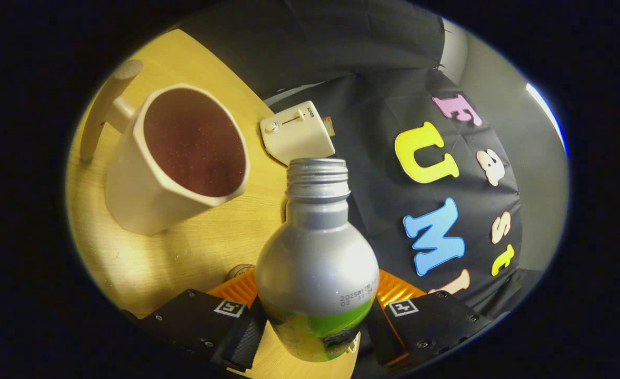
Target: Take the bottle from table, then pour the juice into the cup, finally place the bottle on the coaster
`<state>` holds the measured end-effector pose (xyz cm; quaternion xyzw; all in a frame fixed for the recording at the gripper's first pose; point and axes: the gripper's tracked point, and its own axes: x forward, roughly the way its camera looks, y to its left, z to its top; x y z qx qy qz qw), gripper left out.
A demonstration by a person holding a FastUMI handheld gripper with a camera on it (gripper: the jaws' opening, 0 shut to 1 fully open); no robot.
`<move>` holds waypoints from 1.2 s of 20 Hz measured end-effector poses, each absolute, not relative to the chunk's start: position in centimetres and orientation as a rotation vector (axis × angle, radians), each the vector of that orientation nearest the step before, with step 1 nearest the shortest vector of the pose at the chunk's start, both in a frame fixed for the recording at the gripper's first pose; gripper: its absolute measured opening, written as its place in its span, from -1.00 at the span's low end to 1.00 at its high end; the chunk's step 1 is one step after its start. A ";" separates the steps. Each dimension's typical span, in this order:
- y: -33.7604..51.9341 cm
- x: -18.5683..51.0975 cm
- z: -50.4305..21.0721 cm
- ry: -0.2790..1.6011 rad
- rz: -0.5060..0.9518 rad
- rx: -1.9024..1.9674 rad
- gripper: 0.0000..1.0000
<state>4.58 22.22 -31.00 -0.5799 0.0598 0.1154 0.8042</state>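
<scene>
Already in hand: the bottle (316, 263) is gripped and appears lifted off the table (194, 252), so the first step looks done.
Bottle: silver with a green label band, uncapped, threaded neck pointing away from the gripper (315, 321) and standing roughly upright in the view.
Fingers: closed in on the bottle's lower body, one pressing each side; the gap is as wide as the bottle itself.
Cup: the pale faceted cup (176, 158) sits on the table to the far left of the bottle, apart from it; its inside looks dark, and whether liquid is in it cannot be told.
Pouring: judged not yet done or about to begin, since the bottle mouth is beside the cup, not over it.
Coaster: left for last.
Also there: a small white toaster (297, 131) beyond the bottle, right of the cup.
</scene>
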 end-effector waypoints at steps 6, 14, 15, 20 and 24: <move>22.9 4.5 -30.2 0.076 0.241 -1.372 0.65; 22.6 4.9 -30.5 0.063 0.250 -1.484 0.64; 22.6 4.8 -30.4 0.055 0.244 -1.496 0.64; 22.7 4.9 -29.6 0.001 0.224 -1.574 0.65; 22.7 5.0 -29.4 -0.004 0.221 -1.591 0.64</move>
